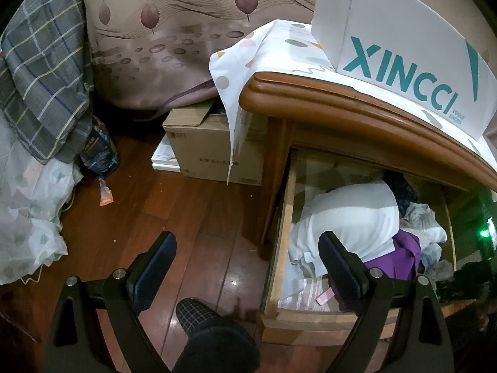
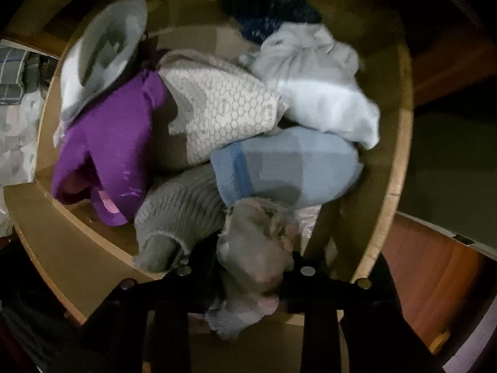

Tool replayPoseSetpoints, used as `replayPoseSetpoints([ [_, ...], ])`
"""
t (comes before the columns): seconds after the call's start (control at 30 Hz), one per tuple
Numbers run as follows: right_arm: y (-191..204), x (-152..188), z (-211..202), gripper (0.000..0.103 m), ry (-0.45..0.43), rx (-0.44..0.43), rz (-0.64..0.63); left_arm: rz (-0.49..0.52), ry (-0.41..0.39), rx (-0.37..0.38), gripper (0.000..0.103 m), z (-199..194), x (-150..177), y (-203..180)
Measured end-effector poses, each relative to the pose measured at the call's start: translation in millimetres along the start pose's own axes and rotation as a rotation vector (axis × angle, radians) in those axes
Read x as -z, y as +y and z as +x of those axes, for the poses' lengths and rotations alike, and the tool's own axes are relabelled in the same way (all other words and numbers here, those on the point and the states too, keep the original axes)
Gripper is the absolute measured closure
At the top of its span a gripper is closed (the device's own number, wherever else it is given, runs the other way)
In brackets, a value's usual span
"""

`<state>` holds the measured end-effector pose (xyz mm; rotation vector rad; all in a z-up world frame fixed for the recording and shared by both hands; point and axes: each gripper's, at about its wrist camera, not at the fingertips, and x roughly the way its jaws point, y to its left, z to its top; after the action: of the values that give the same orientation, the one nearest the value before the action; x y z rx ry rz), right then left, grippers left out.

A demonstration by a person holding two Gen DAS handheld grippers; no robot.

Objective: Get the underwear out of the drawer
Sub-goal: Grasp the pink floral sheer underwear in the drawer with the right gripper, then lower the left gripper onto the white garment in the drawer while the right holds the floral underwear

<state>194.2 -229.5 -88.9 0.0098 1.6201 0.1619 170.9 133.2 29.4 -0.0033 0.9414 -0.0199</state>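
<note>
The wooden drawer (image 1: 281, 242) stands pulled open and holds several pieces of clothing; its rim also shows in the right wrist view (image 2: 400, 143). My right gripper (image 2: 248, 267) is shut on a grey-pink piece of underwear (image 2: 251, 255), bunched between its fingers just above the drawer's front. Purple (image 2: 111, 143), honeycomb-patterned (image 2: 223, 115), light blue (image 2: 285, 164), grey knit (image 2: 180, 214) and white (image 2: 320, 87) garments lie beneath. My left gripper (image 1: 245, 245) is open and empty, over the floor at the drawer's left side. A white garment (image 1: 354, 217) fills the drawer's left part.
A white XINCCI box (image 1: 403, 49) sits on a cloth on the dresser top (image 1: 341, 99). A cardboard box (image 1: 211, 146) stands on the wooden floor (image 1: 186, 211) beside the dresser. Bedding (image 1: 34, 168) lies left. A slippered foot (image 1: 198, 314) is below.
</note>
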Motion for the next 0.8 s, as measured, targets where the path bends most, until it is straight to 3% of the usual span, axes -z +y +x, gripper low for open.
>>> replayPoseSetpoints([
  [0.23, 5.1, 22.7, -47.0, 0.075, -0.16, 0.019, -0.006, 0.02, 0.02, 0.011, 0.012, 3.3, 2.7, -5.8],
  [0.47, 2.4, 41.2, -86.1, 0.075, -0.378, 0.06, -0.011, 0.073, 0.067, 0.084, 0.012, 6.5, 8.5, -23.5],
  [0.6, -7.0, 44.9, -88.2, 0.075, -0.517, 0.048, -0.018, 0.18, 0.099, 0.171, 0.012, 4.2, 16.8, -48.7],
  [0.73, -3.0, 46.2, -87.0, 0.075, -0.567, 0.005, 0.014, 0.309, 0.088, 0.23, 0.012, -3.5, 24.9, -80.3],
  [0.8, -3.7, 43.4, -84.9, 0.075, -0.567, 0.003, 0.021, 0.373, 0.133, 0.264, 0.012, 0.2, 33.5, -99.7],
])
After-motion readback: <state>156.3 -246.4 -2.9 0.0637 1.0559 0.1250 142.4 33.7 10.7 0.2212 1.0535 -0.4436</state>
